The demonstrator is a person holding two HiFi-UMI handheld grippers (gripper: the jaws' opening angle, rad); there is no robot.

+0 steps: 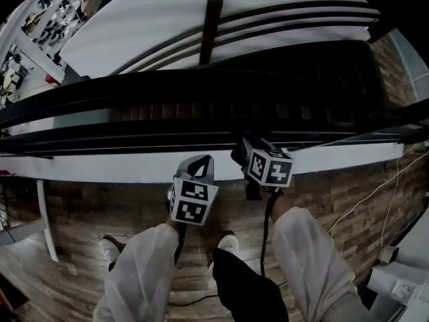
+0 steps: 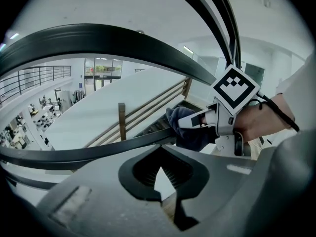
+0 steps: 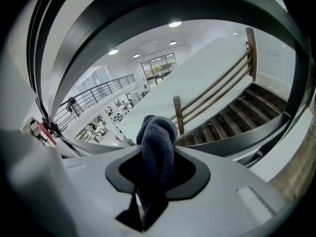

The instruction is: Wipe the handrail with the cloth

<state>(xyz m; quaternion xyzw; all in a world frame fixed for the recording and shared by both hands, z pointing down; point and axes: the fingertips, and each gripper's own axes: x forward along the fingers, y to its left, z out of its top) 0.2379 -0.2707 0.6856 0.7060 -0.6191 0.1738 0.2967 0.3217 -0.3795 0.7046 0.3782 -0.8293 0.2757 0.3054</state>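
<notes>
The dark handrail [image 1: 100, 141] runs left to right in front of me, above a white ledge. My right gripper [image 1: 242, 155] is shut on a dark blue cloth [image 3: 157, 147], which bulges out beyond its jaws. The left gripper view shows that cloth [image 2: 183, 128] pressed against the handrail [image 2: 98, 152], with the right gripper [image 2: 200, 124] behind it. My left gripper [image 1: 201, 168] hovers just left of the right one, close to the rail. Its jaws [image 2: 160, 191] are shut with nothing between them.
Beyond the rail a staircase [image 1: 268, 109] drops away, with a wooden post [image 1: 210, 25] and a white sloped wall. A white ledge [image 1: 100, 168] lies under the rail. Wood flooring [image 1: 80, 206], my feet [image 1: 110, 248] and a cable [image 1: 362, 200] are below.
</notes>
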